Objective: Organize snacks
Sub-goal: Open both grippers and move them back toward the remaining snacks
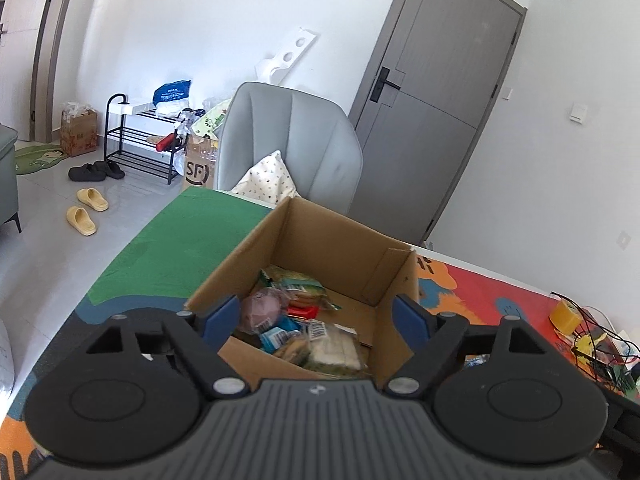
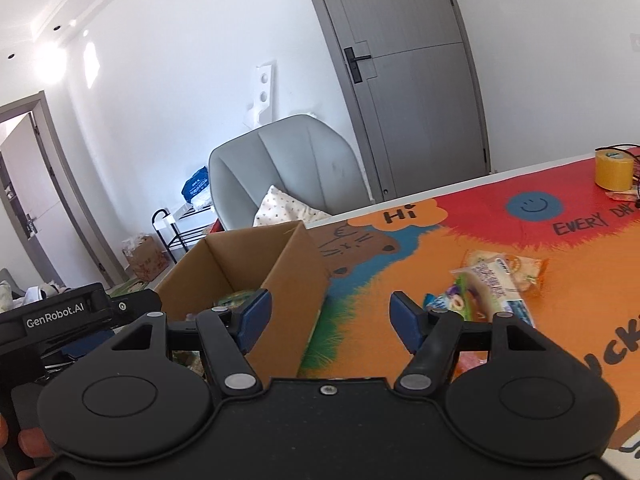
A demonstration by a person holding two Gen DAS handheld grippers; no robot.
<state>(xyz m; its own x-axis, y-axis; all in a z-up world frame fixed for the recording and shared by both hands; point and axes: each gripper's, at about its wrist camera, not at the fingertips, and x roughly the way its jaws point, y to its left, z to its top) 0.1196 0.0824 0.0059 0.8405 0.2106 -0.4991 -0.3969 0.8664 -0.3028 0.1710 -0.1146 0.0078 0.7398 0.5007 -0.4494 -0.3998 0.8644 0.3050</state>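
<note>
An open cardboard box (image 1: 328, 236) stands on the colourful table mat and holds several snack packets (image 1: 296, 320). My left gripper (image 1: 318, 320) hovers above the box's near edge, open and empty. In the right wrist view the same box (image 2: 288, 280) is at the left. My right gripper (image 2: 330, 322) is open and empty, over the box's right wall and the mat. Loose snack packets (image 2: 496, 284) lie on the orange part of the mat to the right of my right gripper. The left gripper's body (image 2: 60, 316) shows at the far left.
A grey armchair (image 1: 288, 140) with a cushion stands behind the table. A yellow tape roll (image 2: 614, 170) and tangled cables (image 1: 600, 340) sit at the table's far right. A grey door (image 2: 408, 80) is behind. A shoe rack (image 1: 140, 136) and slippers are on the floor at the left.
</note>
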